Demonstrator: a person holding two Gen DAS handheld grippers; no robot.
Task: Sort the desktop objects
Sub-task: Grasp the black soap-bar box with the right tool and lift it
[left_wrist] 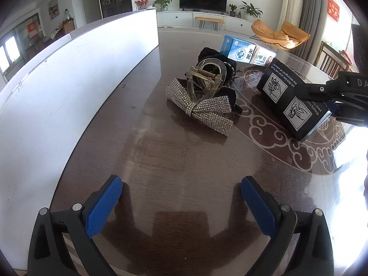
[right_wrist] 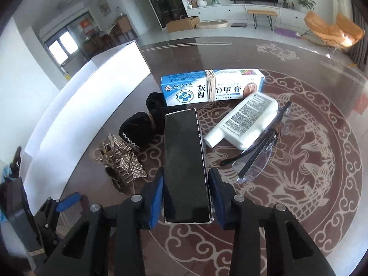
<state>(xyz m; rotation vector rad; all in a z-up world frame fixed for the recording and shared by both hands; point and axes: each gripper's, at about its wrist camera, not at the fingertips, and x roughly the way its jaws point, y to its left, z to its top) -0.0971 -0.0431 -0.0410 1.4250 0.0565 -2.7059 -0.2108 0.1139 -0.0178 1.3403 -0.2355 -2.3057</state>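
Living-room table (right_wrist: 299, 184) held mixed clutter.
Right claw (right_wrist: 186, 197) clamped the black box (right_wrist: 184, 161) for sorting; left claw (left_wrist: 181, 202) gaped apart, empty.

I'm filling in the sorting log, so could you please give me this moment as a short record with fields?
Surface: dark wooden table with a pale swirl pattern
Right gripper: shut on the long black rectangular box, which is lifted at a tilt
Left gripper: open, empty, over bare table
Hair items: rhinestone bow clip, clear plastic claw clip, black velvet scrunchie
Other items: blue-and-white ointment carton, white plastic bottle, clear glasses
Left side: white box wall
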